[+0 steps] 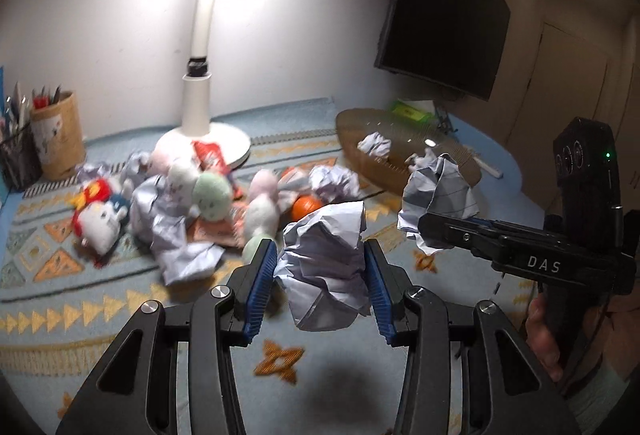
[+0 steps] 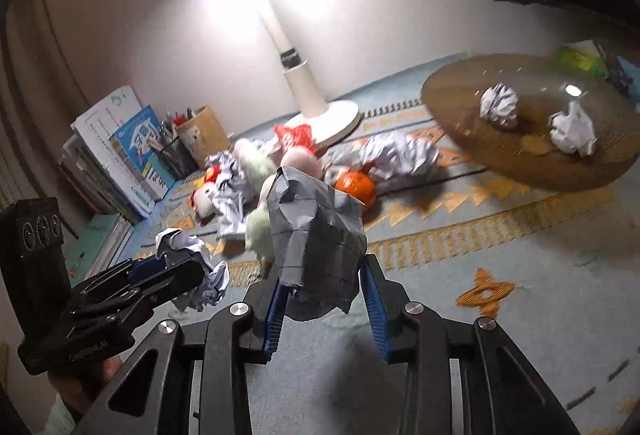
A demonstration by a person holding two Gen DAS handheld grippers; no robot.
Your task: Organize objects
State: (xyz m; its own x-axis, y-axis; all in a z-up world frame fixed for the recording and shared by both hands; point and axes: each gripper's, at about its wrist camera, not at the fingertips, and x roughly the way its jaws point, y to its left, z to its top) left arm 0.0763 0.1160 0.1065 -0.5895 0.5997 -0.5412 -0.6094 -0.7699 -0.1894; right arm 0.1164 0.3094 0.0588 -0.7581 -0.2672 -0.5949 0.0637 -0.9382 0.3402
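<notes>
Bare patterned rug (image 2: 500, 235) lies open across the lower right of the right wrist view, up to the woven basket (image 2: 472, 123) at upper right. In the centre, a heap of plush toys (image 1: 104, 219), crumpled paper (image 1: 180, 235) and an orange ball (image 2: 357, 187) blocks the way to the lamp base (image 1: 224, 143). Books (image 2: 120, 155) and pen cups (image 1: 56, 139) wall off the left edge.

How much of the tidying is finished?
Done: two paper balls already sit in the woven basket. In hand: the left hand-held gripper and the right hand-held gripper each clamp a crumpled paper. Left: more paper, plush toys and an orange ball by the lamp.
</notes>
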